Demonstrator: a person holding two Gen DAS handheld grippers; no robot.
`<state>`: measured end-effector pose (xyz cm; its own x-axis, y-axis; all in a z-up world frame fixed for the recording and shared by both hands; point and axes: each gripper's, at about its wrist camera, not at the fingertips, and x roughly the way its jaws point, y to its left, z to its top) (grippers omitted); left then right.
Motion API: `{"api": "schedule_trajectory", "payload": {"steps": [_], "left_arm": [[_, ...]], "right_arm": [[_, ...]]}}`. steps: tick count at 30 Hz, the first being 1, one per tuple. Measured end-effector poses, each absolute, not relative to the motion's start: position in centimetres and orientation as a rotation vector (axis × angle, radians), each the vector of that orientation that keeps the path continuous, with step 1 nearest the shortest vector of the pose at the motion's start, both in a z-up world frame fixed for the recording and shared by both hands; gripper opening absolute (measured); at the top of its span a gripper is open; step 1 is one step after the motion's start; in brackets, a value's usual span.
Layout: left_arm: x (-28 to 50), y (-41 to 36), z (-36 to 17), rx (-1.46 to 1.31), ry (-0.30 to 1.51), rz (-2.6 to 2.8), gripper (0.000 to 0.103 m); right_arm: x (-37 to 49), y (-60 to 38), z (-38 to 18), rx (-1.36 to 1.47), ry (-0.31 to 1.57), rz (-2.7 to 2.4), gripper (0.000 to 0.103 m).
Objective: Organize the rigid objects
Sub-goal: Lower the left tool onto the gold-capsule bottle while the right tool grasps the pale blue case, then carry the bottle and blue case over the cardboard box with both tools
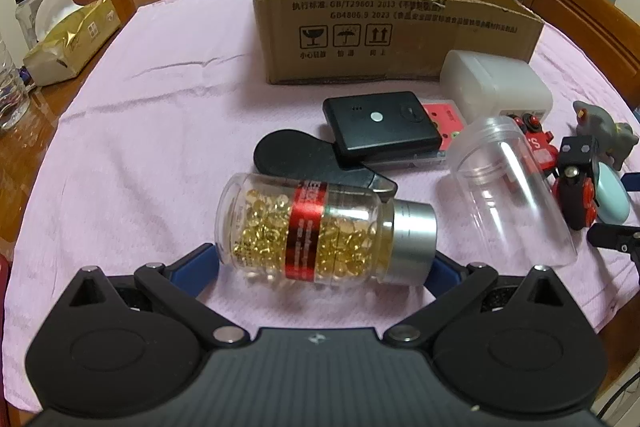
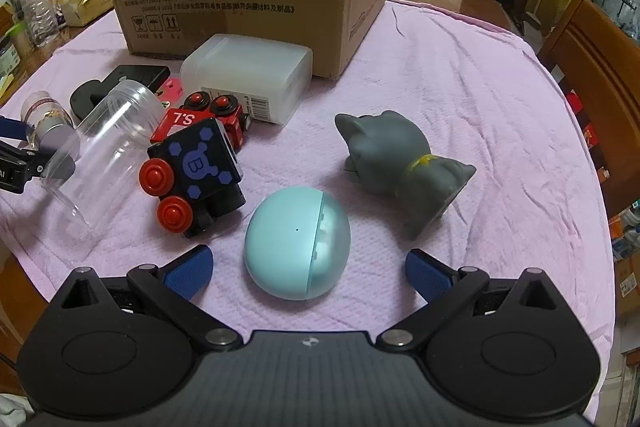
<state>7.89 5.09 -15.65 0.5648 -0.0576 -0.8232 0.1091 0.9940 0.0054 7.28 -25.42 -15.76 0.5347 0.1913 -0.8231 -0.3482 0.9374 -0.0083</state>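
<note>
You see a pink cloth (image 2: 460, 99), a pale teal egg-shaped case (image 2: 296, 247), a grey cat figurine (image 2: 400, 159), and gold capsules in a red-banded, silver-capped bottle (image 1: 320, 231).

Left gripper (image 1: 325, 267) jaws spread wide, right gripper (image 2: 309, 269) jaws likewise
</note>
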Motion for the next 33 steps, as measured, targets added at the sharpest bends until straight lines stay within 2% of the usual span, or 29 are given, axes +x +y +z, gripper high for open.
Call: {"api": "schedule_trajectory", "payload": {"steps": [11, 14, 17, 20, 28, 33], "left_arm": [[7.9, 4.2, -15.0, 0.134, 0.934, -0.121, 0.1], [8.0, 4.3, -15.0, 0.134, 0.937, -0.124, 0.096], [8.0, 4.3, -14.8, 0.134, 0.939, -0.132, 0.094], [8.1, 4.4, -14.7, 0.133, 0.942, -0.134, 0.094], [8.2, 4.6, -14.4, 0.126, 0.937, -0.142, 0.093], [8.6, 4.8, -14.0, 0.118, 0.957, -0.161, 0.093]], "right_arm": [[8.0, -24.9, -15.6, -0.182, 0.98, 0.318, 0.103], [8.1, -24.8, -15.3, -0.186, 0.967, 0.328, 0.095], [8.0, -24.9, -14.9, -0.189, 0.959, 0.328, 0.076], [8.0, -24.9, -14.6, -0.191, 0.956, 0.331, 0.067], [7.9, -24.2, -14.4, -0.188, 0.965, 0.301, 0.059], [8.3, -24.1, -14.2, -0.189, 0.991, 0.291, 0.058]]}}
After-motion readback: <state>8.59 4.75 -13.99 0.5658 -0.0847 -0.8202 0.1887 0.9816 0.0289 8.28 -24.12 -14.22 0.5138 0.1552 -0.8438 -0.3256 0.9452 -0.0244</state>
